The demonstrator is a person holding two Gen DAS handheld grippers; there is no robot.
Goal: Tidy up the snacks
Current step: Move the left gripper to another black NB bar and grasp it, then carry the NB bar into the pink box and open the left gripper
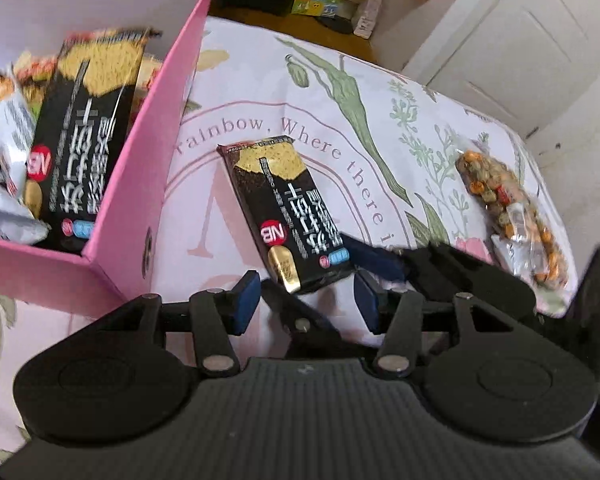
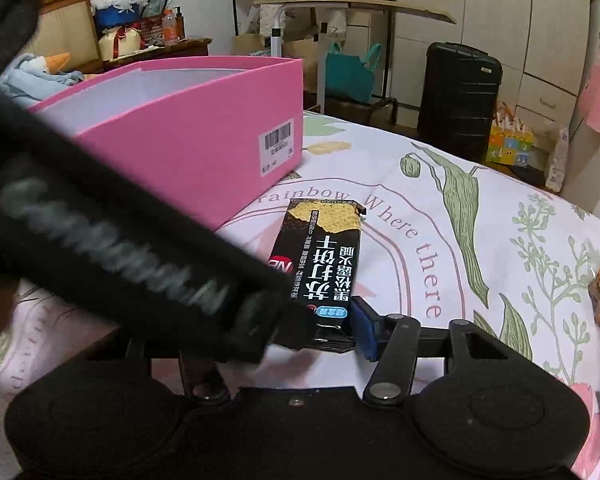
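A black cracker packet [image 1: 278, 210] lies on the floral bedsheet beside a pink box [image 1: 140, 184]. The box holds a like black packet [image 1: 82, 140] and several white snack bags. My left gripper [image 1: 306, 300] is open, just short of the packet's near end. My right gripper [image 2: 320, 328] straddles the same packet [image 2: 324, 264] at its near end. Its right blue pad [image 2: 366, 328] sits against the packet. Its left finger is hidden behind the blurred left gripper body [image 2: 120, 256]. The right gripper's fingers show in the left wrist view [image 1: 380, 260] just beyond the packet.
A clear bag of mixed nuts [image 1: 508, 216] lies on the sheet to the right, near the bed edge. The pink box [image 2: 196, 136] stands on the left. A black suitcase [image 2: 458, 100], a side table and cabinets stand beyond the bed.
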